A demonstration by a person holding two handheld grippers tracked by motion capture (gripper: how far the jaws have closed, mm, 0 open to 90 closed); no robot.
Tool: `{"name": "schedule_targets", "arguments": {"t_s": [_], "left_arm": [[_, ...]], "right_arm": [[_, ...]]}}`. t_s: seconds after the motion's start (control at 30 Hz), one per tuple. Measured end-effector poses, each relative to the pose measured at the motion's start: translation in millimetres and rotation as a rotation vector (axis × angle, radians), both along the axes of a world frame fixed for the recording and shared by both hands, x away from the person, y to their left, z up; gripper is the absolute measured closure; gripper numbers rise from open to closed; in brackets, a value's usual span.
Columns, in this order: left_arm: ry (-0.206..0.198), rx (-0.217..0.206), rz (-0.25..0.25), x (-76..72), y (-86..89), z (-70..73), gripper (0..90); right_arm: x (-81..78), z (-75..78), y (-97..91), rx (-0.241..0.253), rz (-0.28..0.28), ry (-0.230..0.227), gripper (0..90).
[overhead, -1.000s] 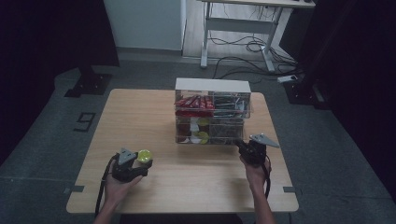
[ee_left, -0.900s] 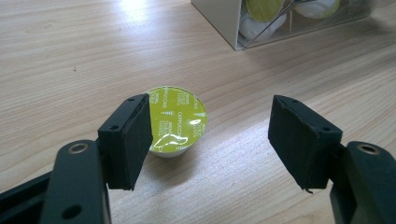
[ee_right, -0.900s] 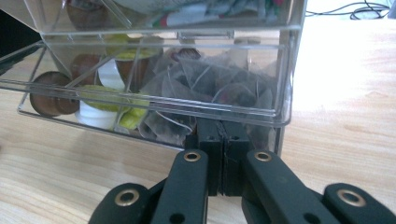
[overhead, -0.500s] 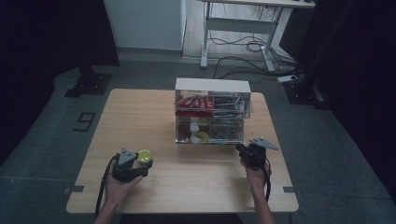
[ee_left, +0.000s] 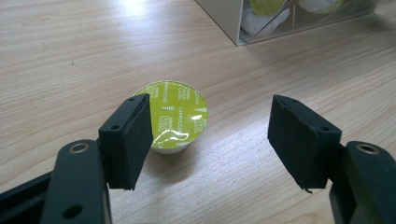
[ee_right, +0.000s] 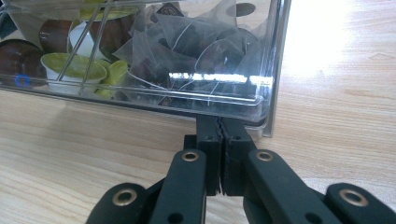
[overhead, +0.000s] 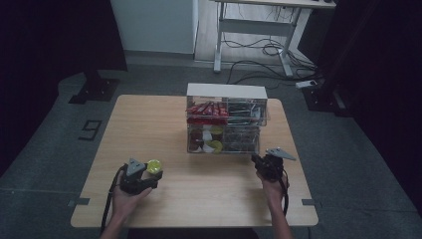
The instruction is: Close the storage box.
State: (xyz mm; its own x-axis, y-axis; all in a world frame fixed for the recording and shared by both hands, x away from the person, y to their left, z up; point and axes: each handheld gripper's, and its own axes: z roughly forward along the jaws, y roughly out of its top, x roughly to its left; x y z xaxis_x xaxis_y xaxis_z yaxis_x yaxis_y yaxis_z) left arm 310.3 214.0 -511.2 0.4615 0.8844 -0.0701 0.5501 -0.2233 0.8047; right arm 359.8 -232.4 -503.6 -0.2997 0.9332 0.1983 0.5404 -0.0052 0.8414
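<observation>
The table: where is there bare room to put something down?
The table's left half, from its far edge down to the capsule, is bare, as is the strip between the left gripper and right gripper. The organizer crowds the far right.

I'm looking at a light wooden table (overhead: 149, 124) on a grey floor (overhead: 54, 149). Out past its far edge, a white desk frame (overhead: 249, 30) stands with black cables (overhead: 259, 50) tangled on the floor beneath it, and a pale cabinet (overhead: 154, 25) sits to its left. A dark stand base (overhead: 97, 89) rests near the far left corner, and there's a floor marking (overhead: 89, 129) beside the table's left edge.
</observation>
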Motion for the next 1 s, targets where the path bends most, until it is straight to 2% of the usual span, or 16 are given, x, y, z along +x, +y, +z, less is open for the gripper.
{"name": "schedule_targets", "arguments": {"t_s": [0.67, 1.0], "left_arm": [[-0.005, 0.0, -0.003, -1.5, -1.4, 0.6, 31.4], [-0.011, 0.002, 0.0, -2.7, -0.7, 1.3, 31.4]], "right_arm": [[-1.1, -1.1, -3.1, -0.009, 0.031, 0.041, 82.8], [-6.3, -11.9, -5.3, -0.028, 0.032, 0.049, 78.1]]}}
